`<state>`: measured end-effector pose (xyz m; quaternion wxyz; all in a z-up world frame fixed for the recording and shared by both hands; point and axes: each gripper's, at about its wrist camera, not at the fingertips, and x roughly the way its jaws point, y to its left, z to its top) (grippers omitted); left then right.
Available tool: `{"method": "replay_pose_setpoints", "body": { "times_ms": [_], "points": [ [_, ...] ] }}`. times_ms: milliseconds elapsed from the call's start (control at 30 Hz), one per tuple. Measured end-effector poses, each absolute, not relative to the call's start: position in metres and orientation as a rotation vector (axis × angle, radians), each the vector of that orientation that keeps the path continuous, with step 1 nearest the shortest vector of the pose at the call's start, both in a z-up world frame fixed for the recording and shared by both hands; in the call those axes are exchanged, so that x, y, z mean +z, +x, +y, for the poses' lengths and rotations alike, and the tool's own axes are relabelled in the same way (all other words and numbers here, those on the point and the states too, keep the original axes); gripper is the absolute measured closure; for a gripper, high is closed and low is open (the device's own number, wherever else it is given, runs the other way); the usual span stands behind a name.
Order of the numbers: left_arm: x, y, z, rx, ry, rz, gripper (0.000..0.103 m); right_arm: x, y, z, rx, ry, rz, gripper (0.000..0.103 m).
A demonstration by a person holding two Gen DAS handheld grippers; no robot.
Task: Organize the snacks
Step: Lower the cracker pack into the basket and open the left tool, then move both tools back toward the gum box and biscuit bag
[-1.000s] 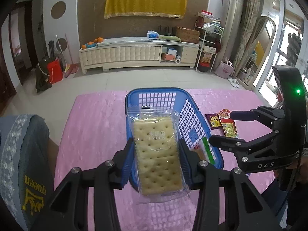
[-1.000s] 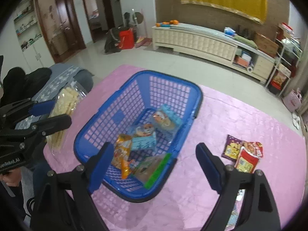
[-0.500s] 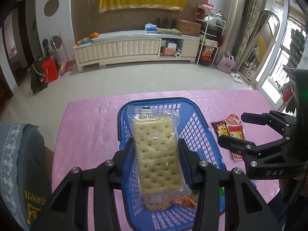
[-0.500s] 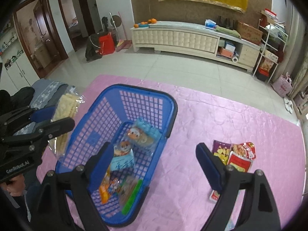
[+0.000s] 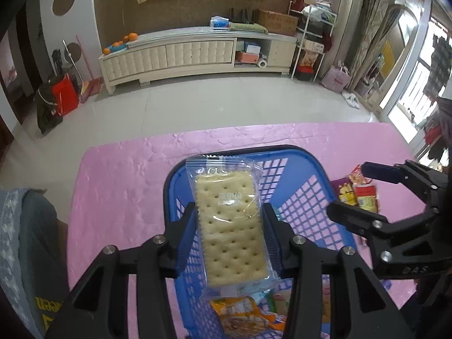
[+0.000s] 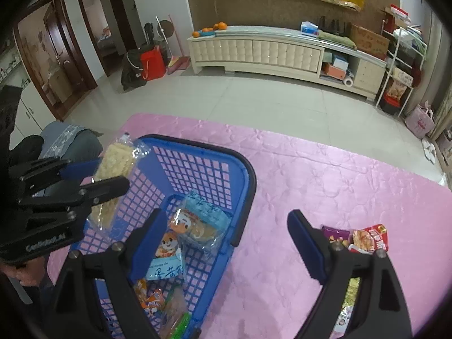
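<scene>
I hold the cracker pack (image 5: 233,226) in my left gripper (image 5: 230,234), in the middle of the left view. Its jaws squeeze the pack from both sides, over the blue basket (image 5: 308,158). My right gripper (image 6: 226,243) has its jaws wide apart with nothing in them. In the right view, the basket (image 6: 248,175) sits at lower left on the pink surface (image 6: 325,175), with snack bags (image 6: 203,223) inside. More snacks (image 6: 367,237) lie at lower right.
</scene>
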<state>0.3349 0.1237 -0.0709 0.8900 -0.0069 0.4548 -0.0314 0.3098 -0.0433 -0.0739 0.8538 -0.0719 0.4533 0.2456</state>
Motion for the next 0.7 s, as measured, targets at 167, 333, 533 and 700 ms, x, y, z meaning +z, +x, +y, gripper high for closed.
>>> {"method": "replay_pose_setpoints", "body": {
  "times_ms": [167,333,533,700],
  "points": [
    [-0.069,0.331,0.128,-0.074,-0.020,0.922,0.027,-0.078,0.304,-0.054,0.503,-0.118,0.961,0.013],
    [-0.064,0.315,0.119,-0.094,0.000,0.924,0.027,-0.068,0.297,-0.062,0.480,-0.102,0.956,0.013],
    [-0.042,0.289,0.106,-0.110,0.019,0.890,0.027,-0.045,0.273,-0.073,0.466,-0.090,0.931,0.013],
    [-0.020,0.267,0.098,-0.114,0.026,0.852,0.027,-0.026,0.251,-0.083,0.470,-0.086,0.906,0.013]
  ]
}}
